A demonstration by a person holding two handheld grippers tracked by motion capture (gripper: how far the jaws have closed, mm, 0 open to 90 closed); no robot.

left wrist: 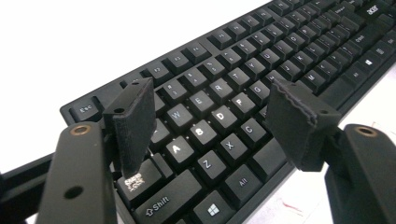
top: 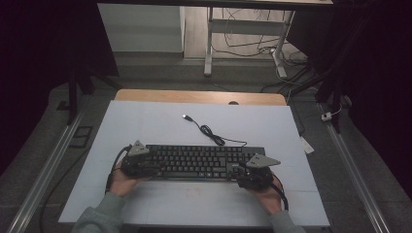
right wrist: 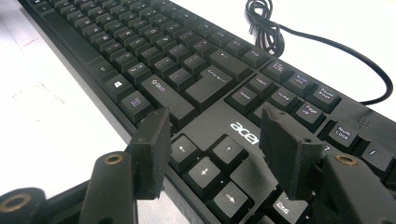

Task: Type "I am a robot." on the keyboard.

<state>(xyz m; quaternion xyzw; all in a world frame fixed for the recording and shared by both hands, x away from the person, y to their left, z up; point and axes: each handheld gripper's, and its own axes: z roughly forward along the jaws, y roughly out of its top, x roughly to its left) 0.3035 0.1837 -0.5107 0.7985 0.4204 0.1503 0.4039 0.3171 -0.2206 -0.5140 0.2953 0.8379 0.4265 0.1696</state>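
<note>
A black keyboard (top: 199,160) lies across the middle of the white mat, and its keys are close up in both gripper views (left wrist: 243,74) (right wrist: 154,51). My left gripper (top: 141,167) (left wrist: 212,109) hovers at the keyboard's left end, open, its jaws spread over the letter keys. At the right end my right gripper (top: 248,177) (right wrist: 217,140) is open too, jaws astride the arrow keys and the brand mark. Neither pair of pads presses on anything. The keyboard's cable (top: 211,133) (right wrist: 266,23) curls behind it and ends in a loose USB plug (top: 186,117).
The white mat (top: 145,121) covers a wooden table (top: 170,95), with bare mat behind and in front of the keyboard. Beyond the table stand a desk leg (top: 209,43) and floor cables (top: 252,46). Metal rails (top: 48,165) run along both sides.
</note>
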